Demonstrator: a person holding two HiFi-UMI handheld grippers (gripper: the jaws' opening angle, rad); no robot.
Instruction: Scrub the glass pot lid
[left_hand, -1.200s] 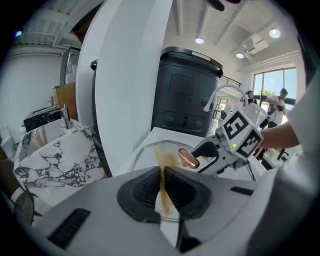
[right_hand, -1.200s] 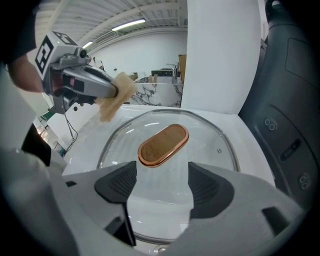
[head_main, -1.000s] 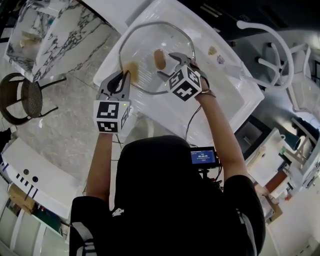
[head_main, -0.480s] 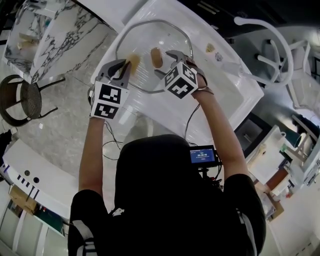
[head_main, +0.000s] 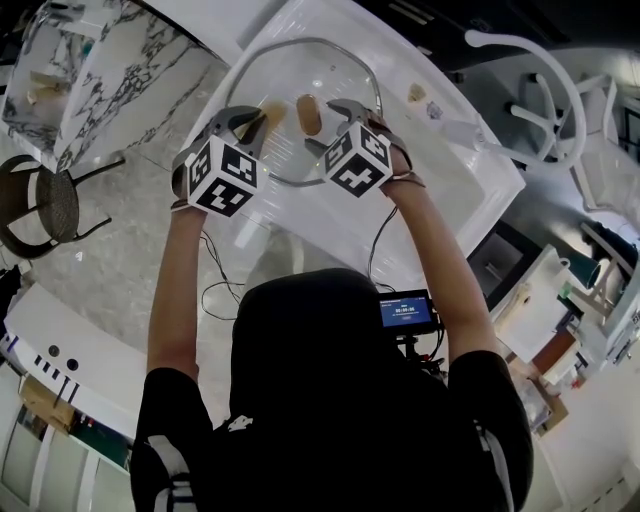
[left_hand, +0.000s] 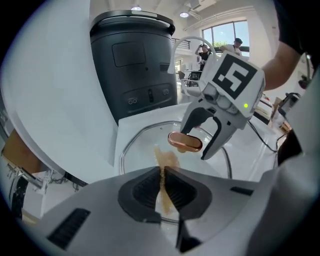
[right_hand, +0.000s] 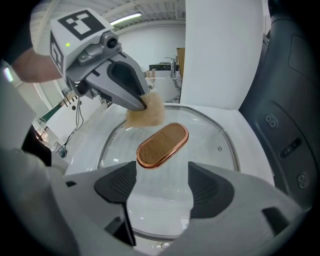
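The left gripper (left_hand: 162, 172) hangs just left of the handle, its 2 jaws pressed together on a thin tan scrub pad (right_hand: 146, 112) whose free end hangs past the tips and looks to touch the glass close beside the handle. The copper-rimmed oval handle (right_hand: 163, 145) sits at the middle of the glass pot lid (head_main: 320, 70), and the lid spreads all round it, lying flat, handle up, in a white basin (head_main: 450, 190). Just right of the handle the right gripper (right_hand: 161, 175) hovers low over the glass with its jaws wide apart and nothing between them; the handle lies just ahead of its tips, not gripped. The lid will likely feel fairly heavy for its thinness, fully stiff, and breakable if it knocks the basin wall; the glass looks smooth and may be slick, so it could skate or spin under the pad's push. The handle is the 1 sound place to take hold, with the jaws closing across its narrow width and pressing the lid down to steady it. The metal rim, well away from the handle on every side, would be a poorer grip: thin, rounded and easy to slip off. The pad looks soft and limp, so firm pressure would be needed to make it bite.
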